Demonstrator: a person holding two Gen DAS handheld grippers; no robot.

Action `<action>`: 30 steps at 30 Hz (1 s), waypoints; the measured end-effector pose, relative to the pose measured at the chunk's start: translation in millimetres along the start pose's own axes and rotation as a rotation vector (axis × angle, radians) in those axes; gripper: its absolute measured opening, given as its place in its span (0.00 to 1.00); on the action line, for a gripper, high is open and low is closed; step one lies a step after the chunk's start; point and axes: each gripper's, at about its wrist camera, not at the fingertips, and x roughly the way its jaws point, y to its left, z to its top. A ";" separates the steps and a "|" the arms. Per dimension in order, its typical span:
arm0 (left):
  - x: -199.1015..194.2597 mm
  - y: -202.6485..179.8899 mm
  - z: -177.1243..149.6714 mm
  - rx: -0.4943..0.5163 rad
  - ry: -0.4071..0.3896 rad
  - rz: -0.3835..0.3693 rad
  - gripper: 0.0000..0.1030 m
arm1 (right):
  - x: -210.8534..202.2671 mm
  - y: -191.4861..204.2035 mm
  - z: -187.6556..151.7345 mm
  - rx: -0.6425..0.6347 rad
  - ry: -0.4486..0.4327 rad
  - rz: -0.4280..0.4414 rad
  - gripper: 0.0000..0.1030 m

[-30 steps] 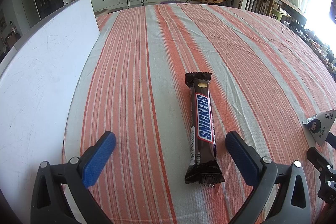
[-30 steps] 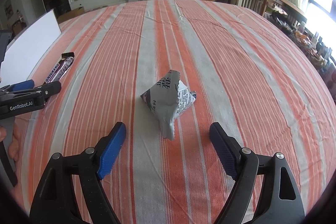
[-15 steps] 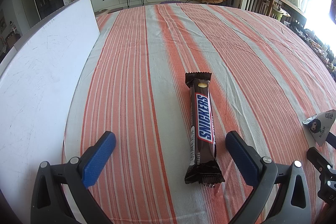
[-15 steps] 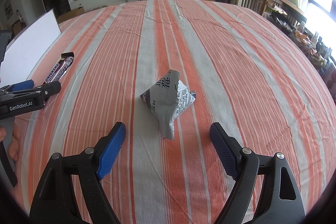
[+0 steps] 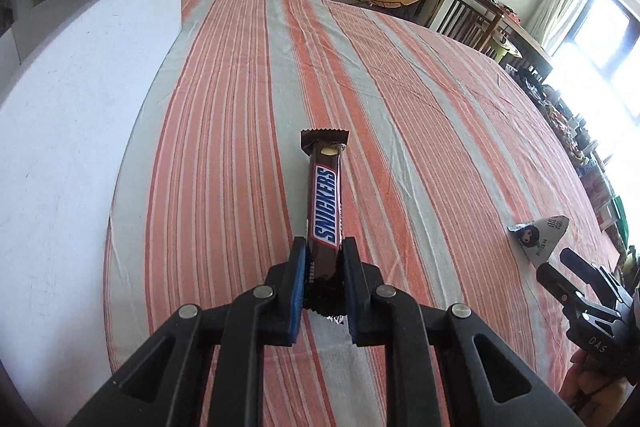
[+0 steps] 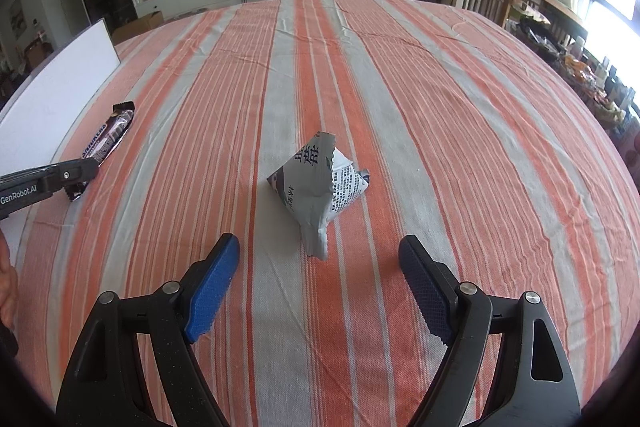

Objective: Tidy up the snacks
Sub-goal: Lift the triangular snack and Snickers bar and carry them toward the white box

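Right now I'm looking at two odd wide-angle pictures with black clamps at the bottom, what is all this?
There is no robot: a person carries a hand-held gripper in each hand, each with a fisheye camera looking along its fingers. One picture is from the left hand-held gripper, which is shut on the near end of a Snickers bar. The other is from the right hand-held gripper, which is open, with a grey triangular snack packet lying just ahead of it, untouched. Both snacks sit over an orange-striped tablecloth. A white board stands on the left.

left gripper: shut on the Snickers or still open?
Shut. The left gripper has both blue pads pressed against the near end of the Snickers bar, with no gap showing.
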 end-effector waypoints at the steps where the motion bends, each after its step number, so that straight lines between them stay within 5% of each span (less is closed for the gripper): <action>1: -4.8 2.8 -2.5 -0.011 -0.011 -0.007 0.16 | -7.0 -0.4 4.3 -0.001 -0.033 0.011 0.82; 4: -19.0 8.0 -7.7 -0.049 -0.032 -0.048 0.16 | -8.7 9.5 26.2 -0.051 -0.047 0.032 0.82; 8: -40.1 6.5 -13.0 -0.058 -0.061 -0.079 0.16 | 25.9 18.8 38.0 -0.082 0.066 -0.035 0.82; 10: -51.4 2.1 -16.3 -0.050 -0.072 -0.092 0.16 | 41.0 11.4 31.7 -0.034 0.096 -0.004 0.76; 11: -58.9 -1.4 -18.8 -0.043 -0.079 -0.098 0.16 | 41.1 8.0 27.6 -0.022 0.065 -0.020 0.56; 16: -93.9 -16.7 -28.3 -0.012 -0.114 -0.151 0.16 | 34.7 -4.0 18.6 0.012 0.036 0.011 0.47; 23: -159.3 -17.3 -35.1 -0.051 -0.167 -0.299 0.16 | -19.0 5.0 41.1 0.009 -0.035 0.070 0.47; 30: -241.7 12.3 -19.6 -0.109 -0.304 -0.344 0.16 | -86.4 83.9 75.4 -0.097 -0.111 0.270 0.48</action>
